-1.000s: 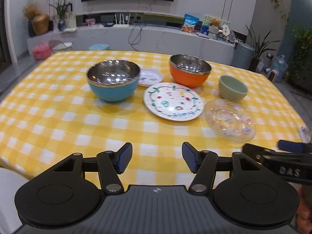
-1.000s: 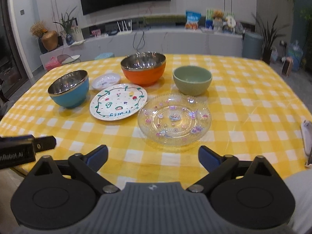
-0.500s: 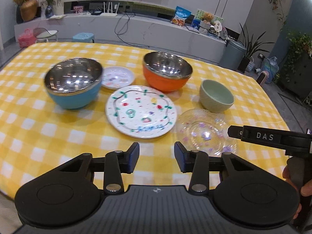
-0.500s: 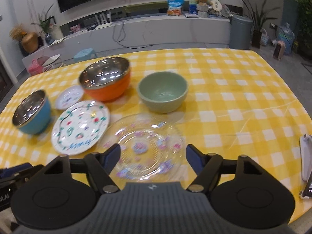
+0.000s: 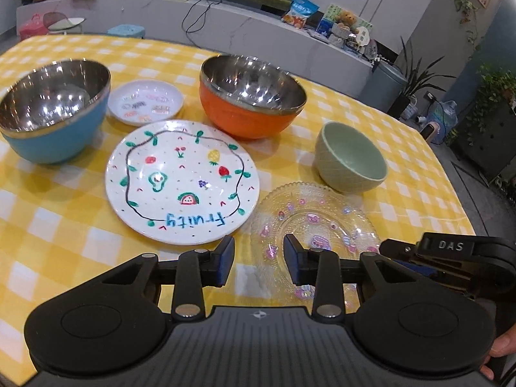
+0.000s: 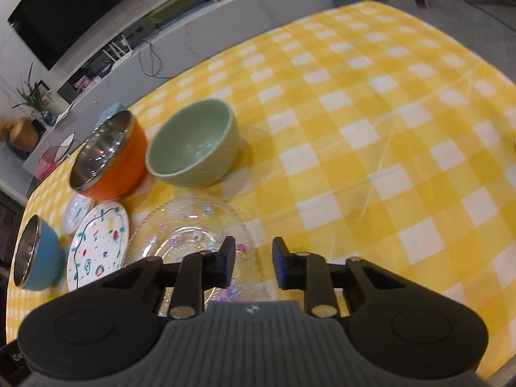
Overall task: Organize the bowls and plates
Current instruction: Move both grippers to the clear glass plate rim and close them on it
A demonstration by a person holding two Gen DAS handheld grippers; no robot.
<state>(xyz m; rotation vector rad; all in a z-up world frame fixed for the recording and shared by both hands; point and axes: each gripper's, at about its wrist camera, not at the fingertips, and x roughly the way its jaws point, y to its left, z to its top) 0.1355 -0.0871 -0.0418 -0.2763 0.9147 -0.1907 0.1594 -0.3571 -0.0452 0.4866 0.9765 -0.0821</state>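
While both fingers pairs just narrowed, gripping nothing, glass plate (image 6: 190,225) rim below right gripper (image 6: 253,266); left gripper (image 5: 259,259) alongside.

My fingers (image 5: 222,262) are black with blue pads. The cloth (image 5: 58,225) under them is yellow-and-white check. One steel-lined bowl (image 5: 48,113) is blue outside, the other (image 5: 250,103) orange, and the small bowl (image 5: 350,163) pale green. The white plate (image 5: 182,180) has painted fruit, a black vine line and blue "Fruity". The clear plate (image 5: 322,222) has pink and purple motifs.
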